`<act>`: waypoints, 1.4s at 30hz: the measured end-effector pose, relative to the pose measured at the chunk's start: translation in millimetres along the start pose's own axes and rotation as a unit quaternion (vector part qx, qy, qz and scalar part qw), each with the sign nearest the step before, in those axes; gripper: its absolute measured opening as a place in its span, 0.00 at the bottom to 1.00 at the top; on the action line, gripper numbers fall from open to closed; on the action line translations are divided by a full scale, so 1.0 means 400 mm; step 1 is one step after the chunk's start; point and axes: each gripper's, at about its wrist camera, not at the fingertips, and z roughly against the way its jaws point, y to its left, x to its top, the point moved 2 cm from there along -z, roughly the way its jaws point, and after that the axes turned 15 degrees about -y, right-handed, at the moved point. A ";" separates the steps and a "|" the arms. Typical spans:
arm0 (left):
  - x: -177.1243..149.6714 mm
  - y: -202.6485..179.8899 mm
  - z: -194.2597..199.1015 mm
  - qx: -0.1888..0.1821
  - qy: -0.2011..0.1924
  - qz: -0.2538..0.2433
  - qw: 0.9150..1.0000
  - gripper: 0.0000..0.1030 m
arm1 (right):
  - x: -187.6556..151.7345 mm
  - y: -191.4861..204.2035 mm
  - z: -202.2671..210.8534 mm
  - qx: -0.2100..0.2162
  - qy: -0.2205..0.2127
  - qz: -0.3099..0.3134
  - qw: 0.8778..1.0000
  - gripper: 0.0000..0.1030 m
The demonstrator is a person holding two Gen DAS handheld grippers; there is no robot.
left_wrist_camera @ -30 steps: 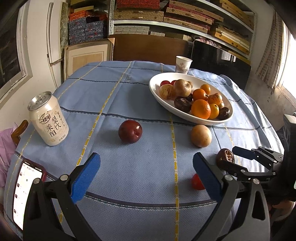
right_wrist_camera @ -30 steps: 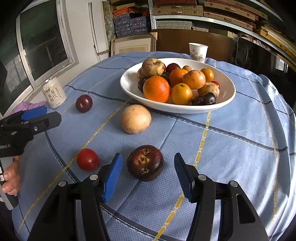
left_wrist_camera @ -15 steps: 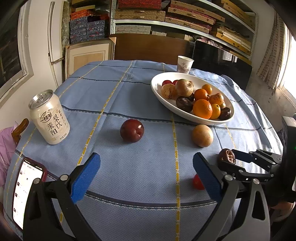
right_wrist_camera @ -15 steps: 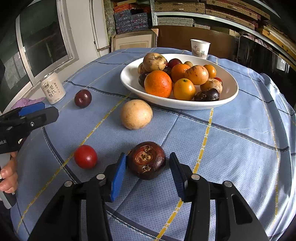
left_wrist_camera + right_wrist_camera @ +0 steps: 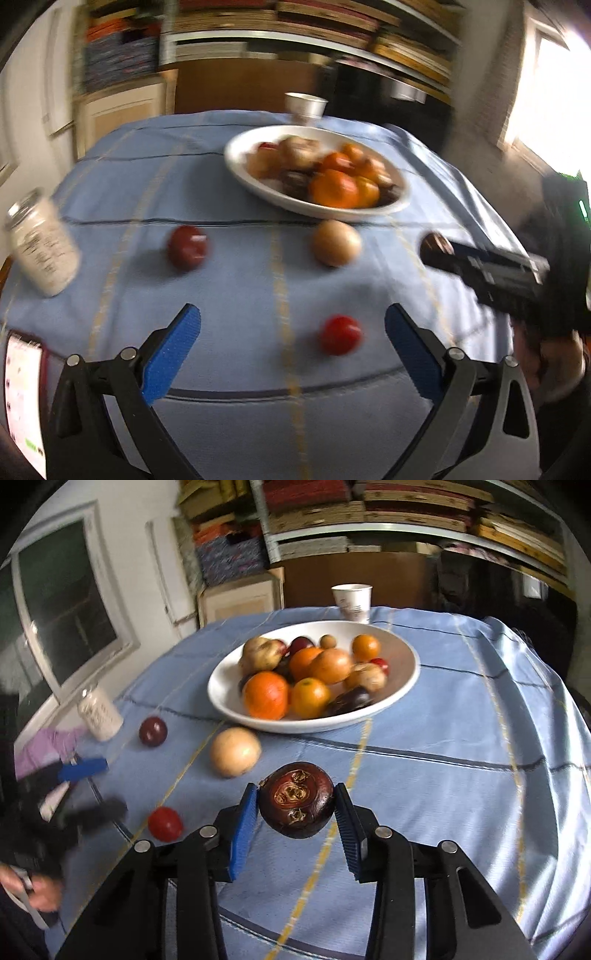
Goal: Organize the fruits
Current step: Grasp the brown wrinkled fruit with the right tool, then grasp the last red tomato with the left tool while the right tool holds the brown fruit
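My right gripper has its jaws closing, and both blue pads press on a dark brown round fruit held just above the blue tablecloth. In the left wrist view that fruit shows at the tip of the right gripper, short of the white bowl of mixed fruits. My left gripper is open, and a small red fruit lies on the cloth just ahead of its fingers. A tan round fruit and a dark red plum sit loose on the cloth before the bowl.
A drink can stands at the left of the table, and a phone lies at the near left edge. Behind the bowl is a paper cup. Purple cloth hangs off the left side. Shelves fill the back wall.
The right gripper's pads have shut on the dark brown fruit and raised it off the cloth. The left gripper has swung right, bringing the small red fruit in front of its fingers.
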 end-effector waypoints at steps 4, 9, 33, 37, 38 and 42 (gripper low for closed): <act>-0.027 -0.051 -0.031 -0.027 0.032 -0.019 0.999 0.69 | 0.002 -0.016 0.010 -0.005 -0.005 -0.011 1.000 0.41; -0.050 -0.087 -0.058 -0.032 0.052 -0.038 0.997 0.53 | 0.004 -0.015 0.017 0.001 -0.006 -0.014 1.000 0.41; -0.057 -0.075 -0.098 -0.017 0.072 -0.015 0.997 0.30 | 0.005 -0.010 0.029 0.007 -0.010 -0.014 1.000 0.41; -0.043 -0.067 -0.083 -0.020 0.062 -0.003 0.998 0.30 | 0.004 -0.008 0.029 0.006 -0.010 -0.011 1.000 0.41; -0.035 -0.067 -0.075 -0.022 0.057 -0.004 0.998 0.30 | 0.006 -0.009 0.029 0.005 -0.009 -0.010 1.000 0.41; 0.017 -0.069 -0.057 -0.038 0.045 -0.008 0.998 0.30 | 0.040 -0.009 0.042 0.015 -0.014 -0.005 1.000 0.41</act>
